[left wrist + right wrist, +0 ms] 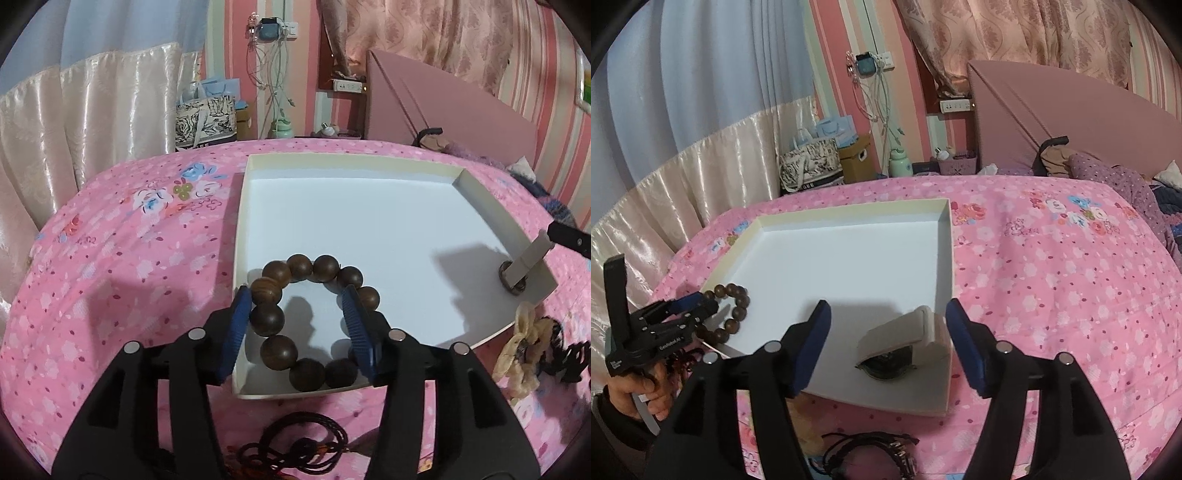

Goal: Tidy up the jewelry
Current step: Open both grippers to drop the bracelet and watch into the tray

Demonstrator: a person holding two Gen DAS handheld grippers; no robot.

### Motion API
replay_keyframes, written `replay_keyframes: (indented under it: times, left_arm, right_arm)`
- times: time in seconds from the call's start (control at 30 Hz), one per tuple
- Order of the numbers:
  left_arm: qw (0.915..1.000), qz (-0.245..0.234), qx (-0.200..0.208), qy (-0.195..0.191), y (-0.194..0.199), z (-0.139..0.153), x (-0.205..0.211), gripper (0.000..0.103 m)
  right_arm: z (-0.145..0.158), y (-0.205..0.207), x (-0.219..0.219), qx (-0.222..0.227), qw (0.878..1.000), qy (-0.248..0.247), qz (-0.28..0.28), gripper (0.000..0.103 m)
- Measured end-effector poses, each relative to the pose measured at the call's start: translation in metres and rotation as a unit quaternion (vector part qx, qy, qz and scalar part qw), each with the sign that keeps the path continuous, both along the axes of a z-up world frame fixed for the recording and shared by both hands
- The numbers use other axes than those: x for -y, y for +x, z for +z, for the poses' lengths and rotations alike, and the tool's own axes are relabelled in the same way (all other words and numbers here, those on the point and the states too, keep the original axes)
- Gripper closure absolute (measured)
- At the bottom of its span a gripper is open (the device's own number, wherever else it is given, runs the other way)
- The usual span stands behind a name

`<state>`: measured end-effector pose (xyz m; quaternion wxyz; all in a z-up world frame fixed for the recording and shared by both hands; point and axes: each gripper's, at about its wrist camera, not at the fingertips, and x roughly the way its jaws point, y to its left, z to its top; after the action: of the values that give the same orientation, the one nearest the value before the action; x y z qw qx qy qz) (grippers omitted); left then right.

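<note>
A brown wooden bead bracelet (295, 314) lies in the near left corner of a shallow white box (369, 206) on the pink bed. My left gripper (297, 299) is open, its blue fingers straddling the bracelet without closing on it. In the right wrist view the bracelet (733, 310) and left gripper (690, 306) show at the left. My right gripper (888, 314) is open and empty, just above a dark ring with a beige tag (905, 343) lying in the box's near right corner (945, 369). That ring also shows in the left wrist view (515, 277).
A dark braided cord necklace (303, 443) lies on the floral bedspread in front of the box. A cream scrunchie (517, 347) and dark cords lie to the box's right. Black cords (871, 450) lie below my right gripper. Curtains, bags and a headboard stand behind.
</note>
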<state>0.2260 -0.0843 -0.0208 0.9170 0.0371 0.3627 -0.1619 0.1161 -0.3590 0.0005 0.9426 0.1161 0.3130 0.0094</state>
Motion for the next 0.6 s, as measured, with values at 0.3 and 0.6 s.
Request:
replay_keyframes:
  times: [0.3, 0.6]
  left_arm:
    - [0.9995, -0.021, 0.011, -0.019, -0.01, 0.006, 0.004, 0.047]
    - [0.9984, -0.04, 0.032, -0.022, -0.019, 0.016, 0.012, 0.044]
  right_arm:
    - [0.008, -0.006, -0.006, 0.032, 0.999, 0.006, 0.023, 0.038]
    - [0.016, -0.014, -0.002, 0.052, 0.998, 0.012, 0.015, 0.038]
